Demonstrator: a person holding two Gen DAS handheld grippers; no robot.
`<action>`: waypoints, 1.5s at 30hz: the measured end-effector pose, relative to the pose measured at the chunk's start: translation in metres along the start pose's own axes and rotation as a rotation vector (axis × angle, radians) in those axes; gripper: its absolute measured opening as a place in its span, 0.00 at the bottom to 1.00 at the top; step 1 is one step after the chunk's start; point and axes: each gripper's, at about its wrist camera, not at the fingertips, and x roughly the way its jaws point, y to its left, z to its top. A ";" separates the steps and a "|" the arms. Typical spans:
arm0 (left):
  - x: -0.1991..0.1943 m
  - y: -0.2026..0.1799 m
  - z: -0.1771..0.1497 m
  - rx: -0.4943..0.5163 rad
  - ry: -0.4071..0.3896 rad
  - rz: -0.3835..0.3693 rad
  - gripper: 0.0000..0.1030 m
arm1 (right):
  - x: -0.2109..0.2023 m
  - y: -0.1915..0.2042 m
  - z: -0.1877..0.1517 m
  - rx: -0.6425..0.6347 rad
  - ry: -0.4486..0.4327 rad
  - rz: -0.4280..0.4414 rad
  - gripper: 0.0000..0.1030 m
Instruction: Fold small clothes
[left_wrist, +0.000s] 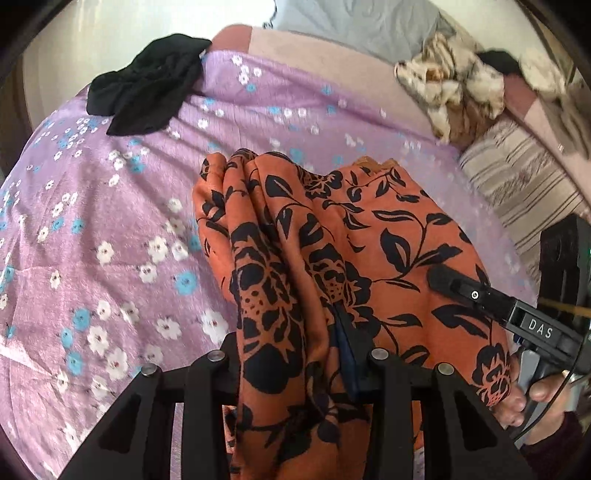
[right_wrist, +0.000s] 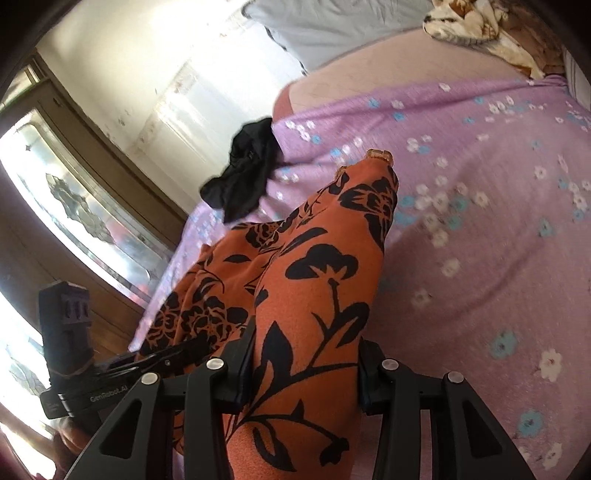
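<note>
An orange garment with a black flower print (left_wrist: 332, 258) hangs bunched between both grippers above a purple flowered bedspread (left_wrist: 110, 229). My left gripper (left_wrist: 303, 354) is shut on one part of the garment; the cloth covers its fingertips. My right gripper (right_wrist: 306, 354) is shut on another part of the same garment (right_wrist: 314, 295), which drapes over its jaws. The right gripper (left_wrist: 480, 299) shows in the left wrist view at the right, against the cloth. The left gripper (right_wrist: 177, 354) shows in the right wrist view at the lower left.
A black garment (left_wrist: 147, 88) lies crumpled at the far left edge of the bed (right_wrist: 480, 221). A brown and white patterned cloth (left_wrist: 454, 85) and a striped pillow (left_wrist: 517, 184) lie at the far right. A wooden cabinet with glass (right_wrist: 74, 192) stands beside the bed.
</note>
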 end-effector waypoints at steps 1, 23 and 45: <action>0.004 -0.001 -0.002 0.002 0.013 0.013 0.39 | 0.004 -0.007 -0.003 0.008 0.022 -0.004 0.43; 0.015 -0.025 -0.012 0.155 0.008 0.221 0.48 | 0.020 -0.031 0.001 0.182 0.169 -0.051 0.60; 0.018 -0.026 -0.012 0.158 0.012 0.230 0.52 | 0.008 0.004 0.025 0.072 -0.004 -0.114 0.54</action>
